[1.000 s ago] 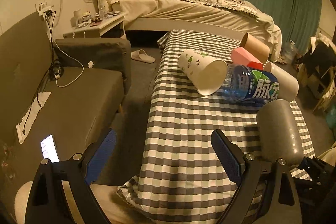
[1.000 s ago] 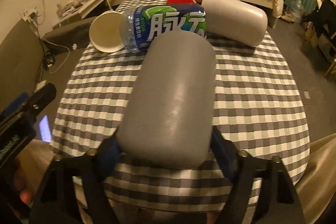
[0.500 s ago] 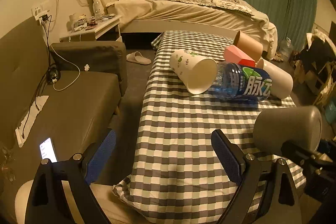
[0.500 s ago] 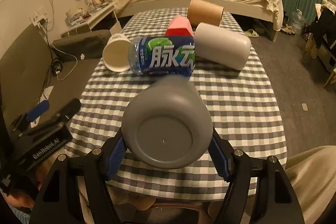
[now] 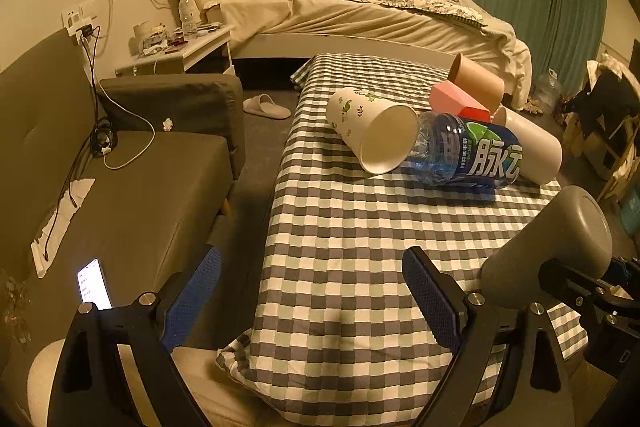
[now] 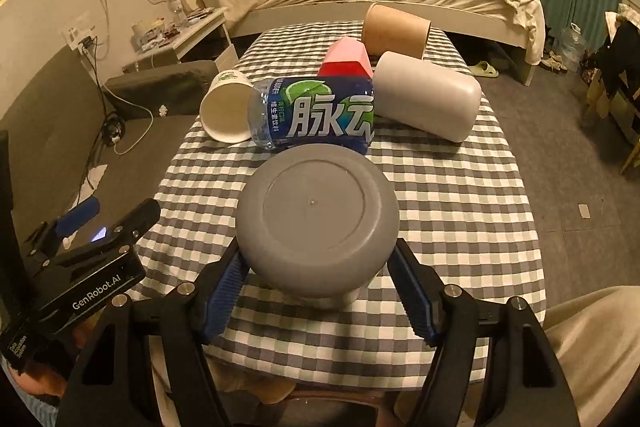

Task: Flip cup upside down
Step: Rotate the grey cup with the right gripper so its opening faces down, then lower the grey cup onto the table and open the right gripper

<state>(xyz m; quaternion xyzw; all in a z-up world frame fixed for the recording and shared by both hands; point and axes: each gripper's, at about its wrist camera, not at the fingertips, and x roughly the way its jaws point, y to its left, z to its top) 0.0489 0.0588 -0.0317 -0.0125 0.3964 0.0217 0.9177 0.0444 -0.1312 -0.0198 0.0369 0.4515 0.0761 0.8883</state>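
Note:
My right gripper (image 6: pixel 318 279) is shut on a grey cup (image 6: pixel 316 223). The cup's flat base faces the camera and it hangs just above the checked tablecloth (image 6: pixel 460 195) near the front edge. In the left wrist view the same grey cup (image 5: pixel 556 239) shows at the right, tilted, held by the right gripper. My left gripper (image 5: pixel 312 291) is open and empty over the table's front left corner.
Lying on the cloth behind are a white printed paper cup (image 5: pixel 372 131), a blue-labelled water bottle (image 5: pixel 468 151), a pink cup (image 5: pixel 456 101), a brown paper cup (image 5: pixel 476 83) and a white cup (image 6: pixel 428 101). A grey sofa (image 5: pixel 132 187) stands left; a bed (image 5: pixel 360 15) behind.
The right gripper has turned the grey cup from lying along the view to base-on toward the camera, and lowered it nearer the cloth. The left gripper has barely moved.

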